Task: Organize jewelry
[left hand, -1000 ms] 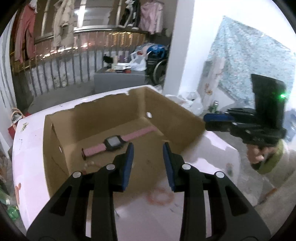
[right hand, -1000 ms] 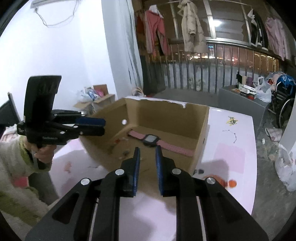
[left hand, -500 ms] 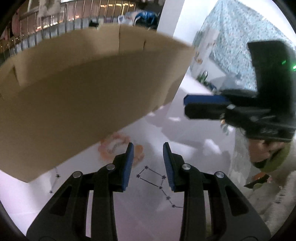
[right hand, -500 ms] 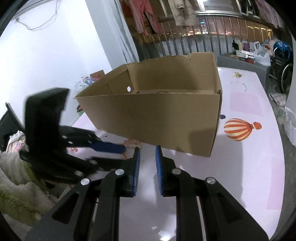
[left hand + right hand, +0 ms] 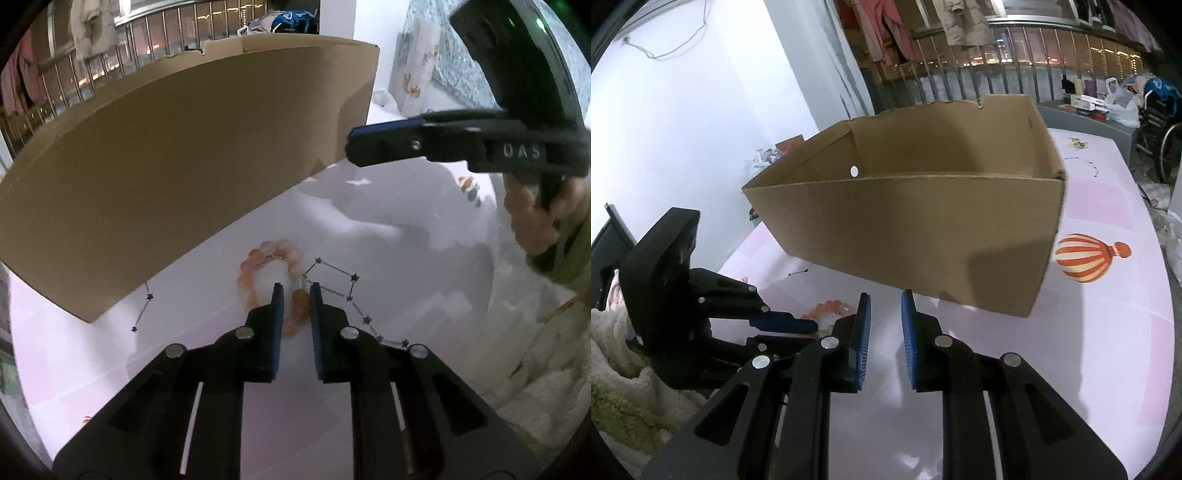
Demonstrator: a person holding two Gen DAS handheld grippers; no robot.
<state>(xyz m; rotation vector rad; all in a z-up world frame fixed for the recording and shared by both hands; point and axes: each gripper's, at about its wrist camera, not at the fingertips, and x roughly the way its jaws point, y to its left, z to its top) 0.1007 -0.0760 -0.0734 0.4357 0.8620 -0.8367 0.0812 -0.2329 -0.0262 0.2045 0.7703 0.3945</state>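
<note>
The left gripper (image 5: pixel 296 295), jaws just closing around the bracelet (image 5: pixel 271 275) beside the box (image 5: pixel 177 155), may pinch one bead and let it slip; the right gripper (image 5: pixel 885 314) stands narrowly apart, empty.

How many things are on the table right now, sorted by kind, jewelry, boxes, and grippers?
Beaded bracelet: 1, orange and pale beads, between the pads of the left gripper, whose jaws have just been closing.
Cardboard box: 1, open-topped.
Grippers: 2, the left one and the right gripper, which holds nothing.
Total: 4, on the pink table.
</note>
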